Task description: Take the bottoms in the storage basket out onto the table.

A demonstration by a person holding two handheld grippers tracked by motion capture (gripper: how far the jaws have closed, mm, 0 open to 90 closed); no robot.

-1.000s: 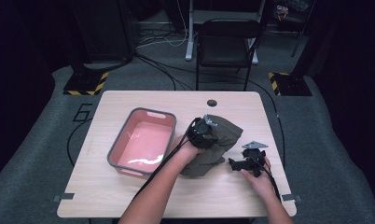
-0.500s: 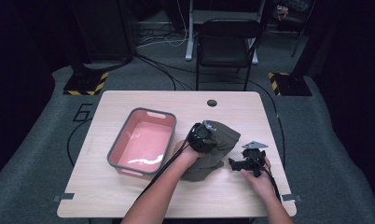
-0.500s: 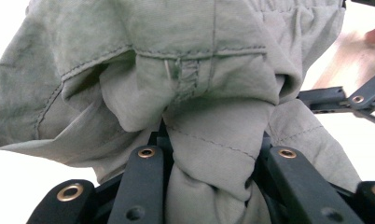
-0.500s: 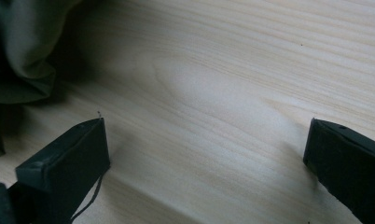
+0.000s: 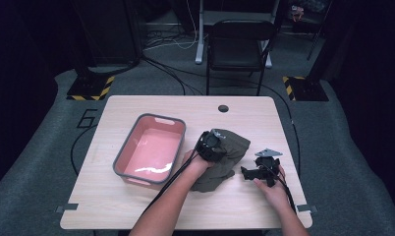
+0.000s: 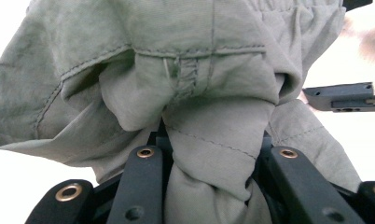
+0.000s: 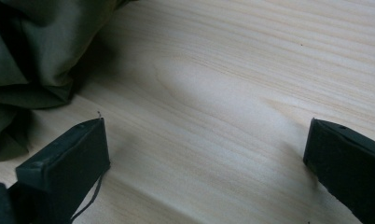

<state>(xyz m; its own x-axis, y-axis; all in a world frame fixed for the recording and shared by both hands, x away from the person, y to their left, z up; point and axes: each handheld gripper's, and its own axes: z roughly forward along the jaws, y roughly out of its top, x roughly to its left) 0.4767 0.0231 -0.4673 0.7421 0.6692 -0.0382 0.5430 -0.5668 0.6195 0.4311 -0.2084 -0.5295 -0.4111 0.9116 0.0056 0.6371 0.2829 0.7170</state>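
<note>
An olive-green garment (image 5: 229,153) lies bunched on the wooden table (image 5: 136,105), right of centre. My left gripper (image 5: 209,146) is shut on a fold of that garment (image 6: 209,154), with cloth squeezed between its two black jaws and lifted a little. My right gripper (image 5: 252,172) rests low over the bare wood to the right of the cloth, its jaws wide apart and holding nothing (image 7: 204,154). In the right gripper view the garment's edge (image 7: 31,60) lies at the upper left, apart from the fingertips.
A pink tub with a grey rim (image 5: 123,155) stands left of the garment, with nothing in it. A small round hole (image 5: 223,108) marks the table's far side. A black chair (image 5: 240,44) stands beyond the table. Cables trail from both grippers toward the near edge.
My left gripper has drawn back toward the near side and slightly left with the cloth pinched in it, bunching the garment. The right gripper has stayed where it was.
</note>
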